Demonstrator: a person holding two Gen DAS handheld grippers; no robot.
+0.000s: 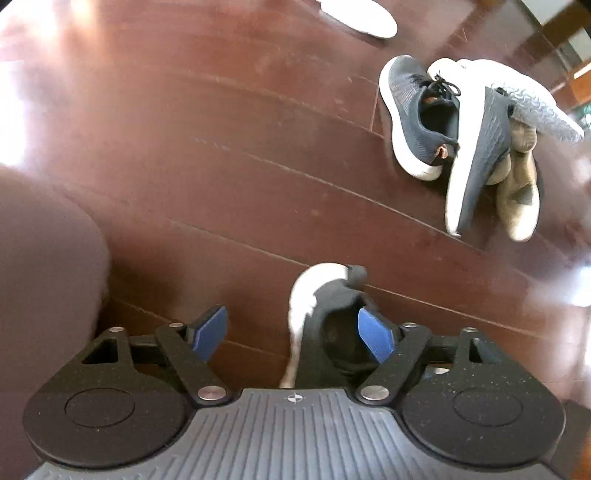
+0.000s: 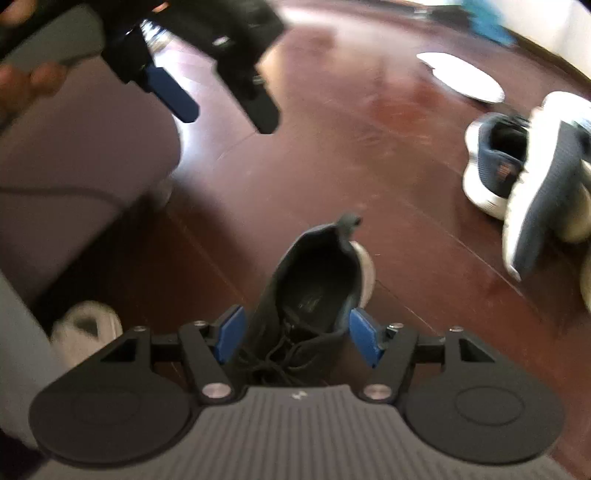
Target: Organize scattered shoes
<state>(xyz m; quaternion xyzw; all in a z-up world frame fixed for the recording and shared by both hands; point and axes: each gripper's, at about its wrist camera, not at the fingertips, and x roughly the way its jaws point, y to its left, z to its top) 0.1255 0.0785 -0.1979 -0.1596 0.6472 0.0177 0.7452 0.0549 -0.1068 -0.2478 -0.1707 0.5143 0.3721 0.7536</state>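
Observation:
A dark high-top shoe [image 2: 314, 280] with a white sole sits between the blue pads [image 2: 231, 338] of my right gripper [image 2: 297, 339], which is shut on it near the laces. It stays sharp while the floor blurs. In the left wrist view the same shoe [image 1: 328, 310] shows just beyond my left gripper [image 1: 292, 332], which is wide open and holds nothing. From the right wrist view, the left gripper [image 2: 227, 114] hangs open at upper left. To the right lies a pile of shoes: a navy sneaker [image 1: 421, 118], another navy sneaker on its side [image 1: 476, 158], a tan shoe [image 1: 517, 199] and an upturned white-soled shoe [image 1: 535, 107].
Dark red wooden floor [image 1: 221, 166] spreads between me and the pile. A white oval insole [image 1: 358, 16] lies at the far end. A person's mauve trouser leg [image 2: 74, 155] fills the left side, with a white slipper [image 2: 86, 325] below it.

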